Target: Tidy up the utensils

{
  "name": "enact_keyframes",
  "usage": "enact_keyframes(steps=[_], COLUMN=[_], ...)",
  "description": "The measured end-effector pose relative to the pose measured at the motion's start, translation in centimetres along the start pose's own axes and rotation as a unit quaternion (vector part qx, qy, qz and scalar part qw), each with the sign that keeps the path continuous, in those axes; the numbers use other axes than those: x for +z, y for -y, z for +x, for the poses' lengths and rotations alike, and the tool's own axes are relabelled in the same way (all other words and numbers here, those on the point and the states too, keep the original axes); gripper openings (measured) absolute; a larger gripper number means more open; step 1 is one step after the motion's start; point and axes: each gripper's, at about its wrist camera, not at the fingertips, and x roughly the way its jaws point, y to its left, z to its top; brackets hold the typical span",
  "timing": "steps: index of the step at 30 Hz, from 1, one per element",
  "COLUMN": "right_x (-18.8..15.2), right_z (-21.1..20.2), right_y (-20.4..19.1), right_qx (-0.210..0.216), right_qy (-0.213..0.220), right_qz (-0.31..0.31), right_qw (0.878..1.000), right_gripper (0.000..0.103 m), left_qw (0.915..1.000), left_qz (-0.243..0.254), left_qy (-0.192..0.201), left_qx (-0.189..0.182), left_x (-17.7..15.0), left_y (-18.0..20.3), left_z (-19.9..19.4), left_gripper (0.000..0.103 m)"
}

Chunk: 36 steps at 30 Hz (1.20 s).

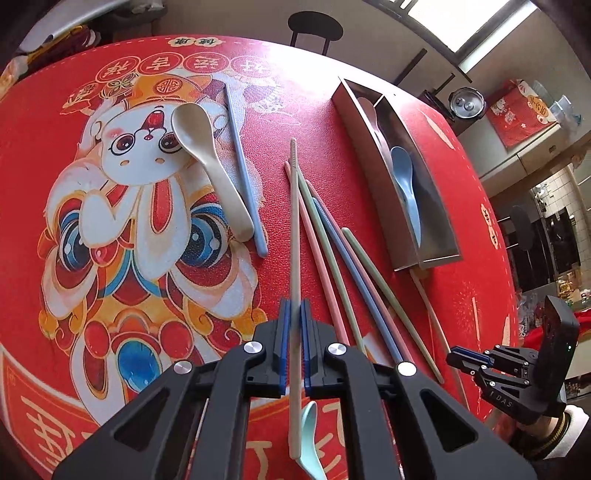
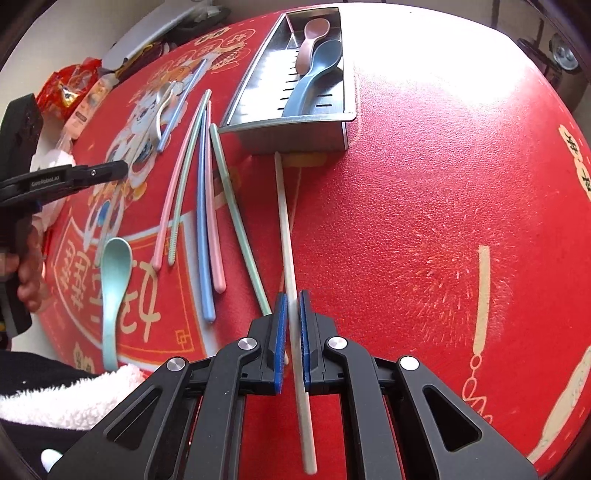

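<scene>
In the left wrist view my left gripper (image 1: 294, 310) is shut on a pale beige chopstick (image 1: 293, 221) that points away over the red table mat (image 1: 332, 92). A mint spoon (image 1: 310, 435) lies under it. Several pink, green and blue chopsticks (image 1: 332, 258) fan out on the mat to its right. In the right wrist view my right gripper (image 2: 291, 302) is shut on a cream chopstick (image 2: 282, 206) whose far tip lies at the front wall of the steel tray (image 2: 288, 125). A blue spoon (image 2: 314, 81) and a pink spoon (image 2: 312, 37) lie in the tray.
A beige spoon (image 1: 207, 158) and a lone blue chopstick (image 1: 243, 162) lie on the rabbit picture at the far left. Snack packets (image 2: 70, 92) sit beyond the mat's edge. A black stool (image 1: 314, 26) and kitchen cabinets (image 1: 535, 155) stand past the table.
</scene>
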Motion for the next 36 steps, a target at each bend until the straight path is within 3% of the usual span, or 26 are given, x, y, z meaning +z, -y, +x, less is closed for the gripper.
enact_keyframes(steps=[7, 11, 14, 17, 22, 23, 25, 26, 29, 31, 32, 36], right_x=[0.0, 0.2, 0.2, 0.1, -0.2, -0.3, -0.2, -0.2, -0.2, -0.3, -0.3, -0.5], right_z=[-1.0, -1.1, -0.9, -0.7, 0.3, 0.6, 0.9, 1.0, 1.0, 1.3, 1.5, 2.0], right_y=[-0.1, -1.3, -1.3, -1.0, -3.2, -3.4, -3.4, -3.4, -3.5, -3.5, -3.5, -3.7], right_qx=[0.06, 0.056, 0.005, 0.042, 0.047, 0.048, 0.047, 0.044, 0.05, 0.047, 0.048, 0.044], right_qy=[-0.005, -0.006, -0.011, -0.016, -0.038, -0.041, -0.045, -0.044, -0.041, -0.045, -0.048, -0.061], right_qz=[0.025, -0.002, -0.011, 0.002, -0.039, -0.038, -0.033, -0.032, -0.029, -0.028, -0.028, -0.031], right_qw=[0.998, 0.998, 1.0, 0.999, 0.997, 0.997, 0.997, 0.998, 0.997, 0.998, 0.997, 0.997], right_gripper=[0.005, 0.005, 0.006, 0.007, 0.008, 0.013, 0.033, 0.047, 0.045, 0.033, 0.022, 0.017], left_qw=[0.9998, 0.9998, 0.9998, 0.9998, 0.9995, 0.9995, 0.9994, 0.9993, 0.9991, 0.999, 0.999, 0.9988], left_qz=[-0.001, -0.003, -0.004, -0.007, -0.009, -0.007, -0.004, -0.002, -0.001, -0.005, -0.007, -0.007], left_qy=[0.004, 0.004, 0.004, 0.005, 0.01, 0.012, 0.014, 0.015, 0.019, 0.02, 0.021, 0.022], left_qx=[-0.019, -0.021, -0.021, -0.02, -0.028, -0.029, -0.033, -0.034, -0.037, -0.039, -0.04, -0.043], left_x=[-0.4, -0.6, -0.8, -1.0, -1.2, -1.3, -1.4, -1.5, -1.8, -1.9, -1.9, -2.1], left_y=[0.4, 0.5, 0.4, 0.2, 0.3, 0.4, 0.6, 0.7, 0.6, 0.4, 0.3, 0.2], left_z=[-1.4, -1.4, -1.4, -1.6, -2.1, -2.3, -2.7, -2.9, -3.3, -3.5, -3.6, -3.7], left_gripper=[0.006, 0.006, 0.006, 0.006, 0.006, 0.006, 0.006, 0.006, 0.006, 0.006, 0.006, 0.006])
